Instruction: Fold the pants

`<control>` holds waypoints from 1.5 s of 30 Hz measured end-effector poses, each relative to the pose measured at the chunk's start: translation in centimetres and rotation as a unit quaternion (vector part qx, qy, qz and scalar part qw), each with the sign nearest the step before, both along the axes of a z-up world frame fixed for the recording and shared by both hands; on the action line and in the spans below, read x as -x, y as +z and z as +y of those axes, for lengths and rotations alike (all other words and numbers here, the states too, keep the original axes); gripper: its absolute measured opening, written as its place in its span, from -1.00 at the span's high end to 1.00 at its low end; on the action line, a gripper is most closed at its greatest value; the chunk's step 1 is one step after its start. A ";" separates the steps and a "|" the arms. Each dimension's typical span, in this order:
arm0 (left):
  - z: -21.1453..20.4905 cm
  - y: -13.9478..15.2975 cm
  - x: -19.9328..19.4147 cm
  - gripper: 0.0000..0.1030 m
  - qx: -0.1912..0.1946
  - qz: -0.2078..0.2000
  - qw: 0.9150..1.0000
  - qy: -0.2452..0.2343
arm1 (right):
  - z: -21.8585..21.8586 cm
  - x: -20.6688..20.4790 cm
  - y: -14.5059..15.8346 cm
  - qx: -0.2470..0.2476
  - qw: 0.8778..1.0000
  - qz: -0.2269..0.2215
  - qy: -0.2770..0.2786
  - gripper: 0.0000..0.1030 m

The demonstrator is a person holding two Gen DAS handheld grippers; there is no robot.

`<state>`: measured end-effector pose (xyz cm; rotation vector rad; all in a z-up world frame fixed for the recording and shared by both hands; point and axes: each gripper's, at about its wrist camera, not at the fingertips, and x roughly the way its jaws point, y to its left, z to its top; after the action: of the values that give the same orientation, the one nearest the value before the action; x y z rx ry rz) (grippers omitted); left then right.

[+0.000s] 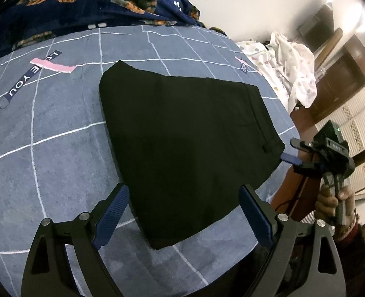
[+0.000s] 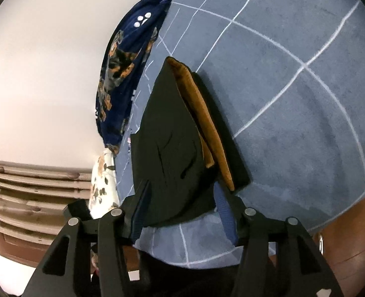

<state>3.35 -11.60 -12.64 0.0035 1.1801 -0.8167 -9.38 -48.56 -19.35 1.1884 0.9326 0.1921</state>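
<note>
The black pants [image 1: 182,133] lie folded into a flat stack on the blue-grey checked bedspread [image 1: 58,128], waistband toward the right edge. My left gripper [image 1: 183,212] is open and empty, just above the near edge of the stack. My right gripper [image 1: 290,152] is at the waistband corner on the right, one finger under the cloth. In the right wrist view the right gripper [image 2: 182,210] is open, with the corner of the pants [image 2: 167,148] between its fingers. An orange-brown lining [image 2: 199,113] shows between the folded layers.
A dark blue floral blanket [image 1: 96,2] is bunched along the far side of the bed. A white dotted cloth [image 1: 288,66] is heaped past the right edge. Wooden furniture [image 1: 340,79] and a wall stand beyond. The wooden bed edge [image 2: 350,232] is near my right gripper.
</note>
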 end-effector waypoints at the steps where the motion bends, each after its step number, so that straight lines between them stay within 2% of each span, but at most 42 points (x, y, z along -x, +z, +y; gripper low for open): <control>1: 0.1 0.0 0.0 -0.75 -0.001 0.000 1.000 0.000 | 0.0 -0.3 0.0 -0.002 1.000 -0.002 -0.003 0.05; 4: 0.2 -0.1 0.0 -0.74 0.002 0.003 1.000 0.005 | 0.4 -0.8 0.4 0.017 1.000 -0.009 -0.009 0.02; 5: 0.2 -0.2 -0.1 -0.74 0.002 0.006 1.000 0.007 | 0.5 -1.0 0.4 0.024 1.000 -0.008 -0.009 0.18; 6: 0.2 -0.2 -0.2 -0.74 0.003 0.009 1.000 0.010 | 0.5 -1.2 0.2 0.033 0.999 -0.001 -0.009 0.66; 7: 0.3 -0.2 -0.2 -0.74 0.004 0.010 1.000 0.011 | 0.6 -1.3 0.0 0.037 0.999 0.006 -0.010 0.80; 11: 0.7 0.1 -0.3 -0.75 0.005 0.004 1.000 0.015 | 0.8 0.0 1.5 0.036 0.999 -0.019 -0.022 0.80; 14: 0.9 0.2 -0.5 -0.74 0.009 0.006 1.000 0.016 | 1.0 1.2 2.1 0.012 0.999 -0.023 -0.026 0.80; 19: 0.6 -0.5 -0.5 -0.74 0.005 0.013 1.000 0.011 | 1.0 2.3 -1.8 -0.018 0.999 0.026 -0.037 0.80; 22: 0.4 -0.8 -0.2 -0.74 -0.003 0.015 1.000 0.007 | 0.9 2.2 -2.7 -0.040 0.998 0.027 -0.043 0.80; 31: 0.8 -0.6 -0.4 -0.75 0.004 0.015 1.000 0.015 | 0.9 2.3 -2.1 -0.025 0.997 0.052 -0.056 0.67; 36: 1.0 -0.9 -0.4 -0.75 0.006 0.024 1.000 0.017 | 0.7 2.4 -1.4 -0.016 0.996 0.052 -0.066 0.20; 37: 1.1 -0.9 -0.4 -0.74 0.006 0.025 1.000 0.017 | 0.7 2.3 -1.3 -0.007 0.996 0.056 -0.066 0.17; 39: 1.2 -0.8 -0.4 -0.74 0.006 0.024 1.000 0.017 | 0.6 2.4 -1.2 0.010 0.995 0.072 -0.070 -0.13; 45: 1.5 -0.9 -0.5 -0.74 0.008 0.026 0.999 0.020 | 0.1 2.3 -1.6 -0.020 0.995 0.064 -0.071 -0.16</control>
<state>3.89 -10.15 -13.53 -0.0543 1.2185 -0.7957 -11.69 -48.42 -20.94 1.3107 0.9543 0.0214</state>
